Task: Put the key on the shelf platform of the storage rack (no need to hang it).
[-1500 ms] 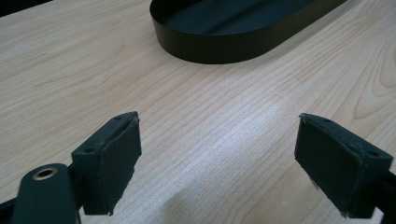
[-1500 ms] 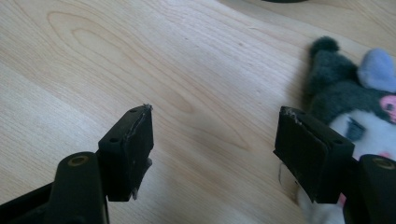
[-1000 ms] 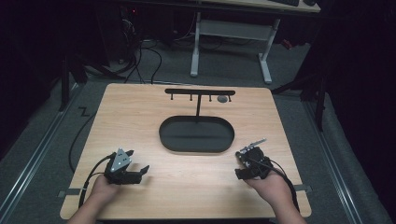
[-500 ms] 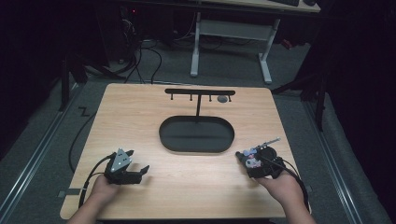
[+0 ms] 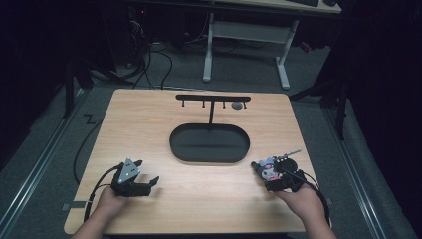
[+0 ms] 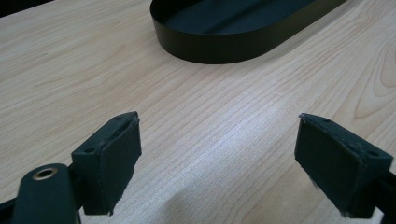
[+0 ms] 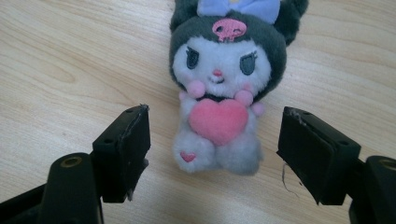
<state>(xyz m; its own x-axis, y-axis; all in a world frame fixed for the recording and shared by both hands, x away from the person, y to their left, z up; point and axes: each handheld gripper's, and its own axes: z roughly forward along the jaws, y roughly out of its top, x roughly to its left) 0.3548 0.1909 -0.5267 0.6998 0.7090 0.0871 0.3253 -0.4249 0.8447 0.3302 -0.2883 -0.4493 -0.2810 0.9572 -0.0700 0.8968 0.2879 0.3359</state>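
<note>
1. The right hand-held gripper point(image 5: 271, 174) is now further to the right and nearer to the right edge of the bench point(image 5: 149, 129) than it was one second ago, when it stood closer to the black oval tray point(image 5: 209, 143). The move is small, but it brings the gripper in line with the plush toy point(image 7: 224, 88).

2. The plush toy lies on the bench on its back, right of the tray and apart from it. In the right gripper view its lower body, with the pink heart, sits between the two jaws; its dark head with the blue bow points away from the camera.

3. The jaws of the right hand-held gripper point(image 7: 215, 154) are spread wide on both sides of the toy. Neither pad touches the toy yet, so the toy is not held.

4. The left hand-held gripper point(image 5: 142, 183) keeps the same place near the front left of the bench as in the earlier pictures. Its jaws are also spread, with bare wood between them, and the tray point(image 6: 243, 32) is ahead of it.

5. I judge that the approach to the toy is almost done. The next step is probably to move a little forward and close on the soft body, then lift it.

6. A black stand with small hooks point(image 5: 213, 99) rises behind the tray; it could be where the toy will go, but I cannot tell this for sure.
</note>
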